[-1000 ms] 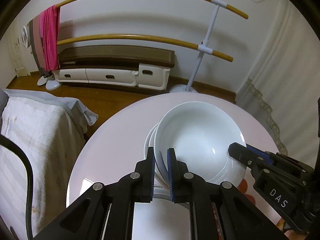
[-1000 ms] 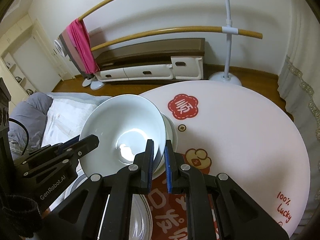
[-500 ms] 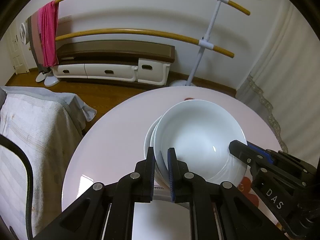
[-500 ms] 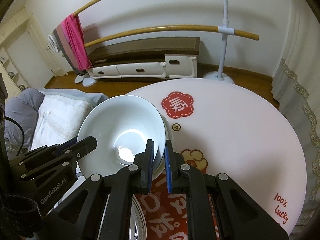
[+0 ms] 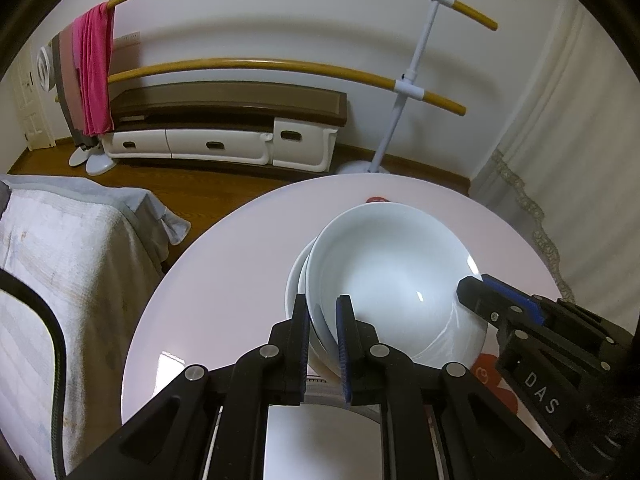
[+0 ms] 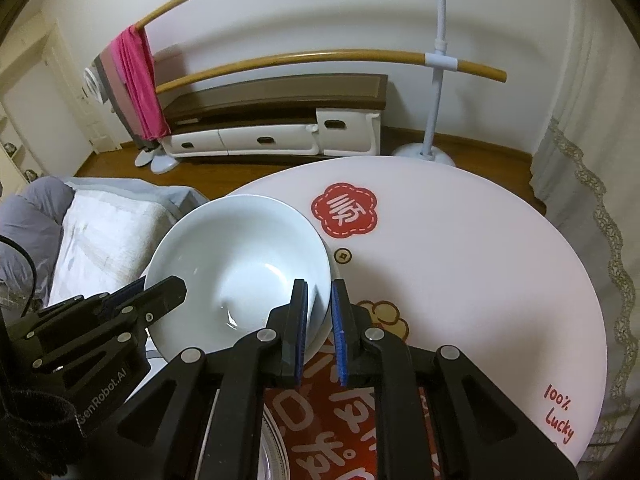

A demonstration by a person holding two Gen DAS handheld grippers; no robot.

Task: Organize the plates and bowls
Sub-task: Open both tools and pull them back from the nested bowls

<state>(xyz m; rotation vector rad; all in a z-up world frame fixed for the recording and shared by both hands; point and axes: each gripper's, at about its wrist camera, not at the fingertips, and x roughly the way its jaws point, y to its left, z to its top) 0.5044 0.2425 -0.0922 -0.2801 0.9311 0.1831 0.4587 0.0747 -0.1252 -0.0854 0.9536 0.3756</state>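
A stack of white bowls [image 5: 392, 284] is held between both grippers above the round white table [image 5: 224, 280]. My left gripper [image 5: 323, 304] is shut on the stack's near-left rim. My right gripper [image 6: 318, 290] is shut on the opposite rim; the stack shows in the right wrist view [image 6: 240, 264]. The right gripper also shows in the left wrist view [image 5: 480, 296], and the left gripper in the right wrist view [image 6: 168, 288]. A plate [image 5: 320, 436] lies on the table under the grippers, mostly hidden.
The table has red printed marks [image 6: 344, 210] and a red patterned area near its front. A bed with grey cover [image 5: 60, 260] stands left of the table. A clothes rack [image 5: 404, 88] and a low cabinet [image 5: 224, 136] stand along the far wall. A curtain [image 5: 560, 160] hangs at right.
Both grippers have risen with the stack of bowls; more of the table shows under it. The grip on both rims is unchanged.
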